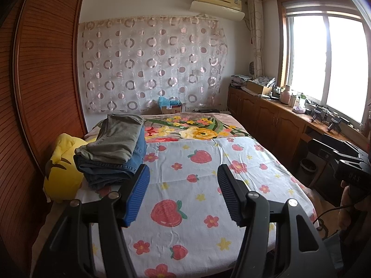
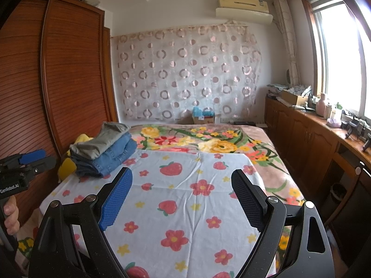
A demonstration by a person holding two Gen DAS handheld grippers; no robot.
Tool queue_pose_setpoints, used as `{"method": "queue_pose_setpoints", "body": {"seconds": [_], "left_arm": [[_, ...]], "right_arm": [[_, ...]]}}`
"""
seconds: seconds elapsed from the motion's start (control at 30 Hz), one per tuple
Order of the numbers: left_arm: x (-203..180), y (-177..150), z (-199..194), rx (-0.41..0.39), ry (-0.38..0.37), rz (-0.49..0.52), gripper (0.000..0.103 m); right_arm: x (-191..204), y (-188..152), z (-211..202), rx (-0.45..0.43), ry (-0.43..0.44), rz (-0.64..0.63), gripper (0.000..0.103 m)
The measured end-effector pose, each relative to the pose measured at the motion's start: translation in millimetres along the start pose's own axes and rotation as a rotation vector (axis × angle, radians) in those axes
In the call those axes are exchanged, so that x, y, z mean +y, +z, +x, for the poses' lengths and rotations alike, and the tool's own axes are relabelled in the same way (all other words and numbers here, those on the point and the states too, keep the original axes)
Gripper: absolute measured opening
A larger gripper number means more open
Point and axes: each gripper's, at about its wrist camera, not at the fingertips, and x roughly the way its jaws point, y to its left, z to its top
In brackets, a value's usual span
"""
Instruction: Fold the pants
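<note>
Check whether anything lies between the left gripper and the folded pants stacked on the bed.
Nothing visible does. The left gripper hangs open and empty over the strawberry-print white sheet; the stack of grey-green pants on blue jeans sits just beyond its blue-padded finger, with only bare sheet between. A yellow plush toy lies behind the stack.

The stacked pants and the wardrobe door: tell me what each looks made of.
Blue pants: denim, judging by the faded blue weave and stitched seams. Grey-green pants on top: seemingly matte cotton twill. Wardrobe door: reddish-brown wood or veneer, semi-gloss, with fine horizontal slats.
</note>
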Motion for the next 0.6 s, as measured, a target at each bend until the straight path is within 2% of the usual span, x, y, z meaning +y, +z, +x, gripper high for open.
{"method": "queue_pose_setpoints", "body": {"seconds": [0.6], "left_arm": [[-0.7, -3.3, -0.2, -0.001, 0.0, 0.0, 0.06]], "right_arm": [[-0.7, -0.6, 0.3, 0.0, 0.0, 0.0, 0.089]]}}
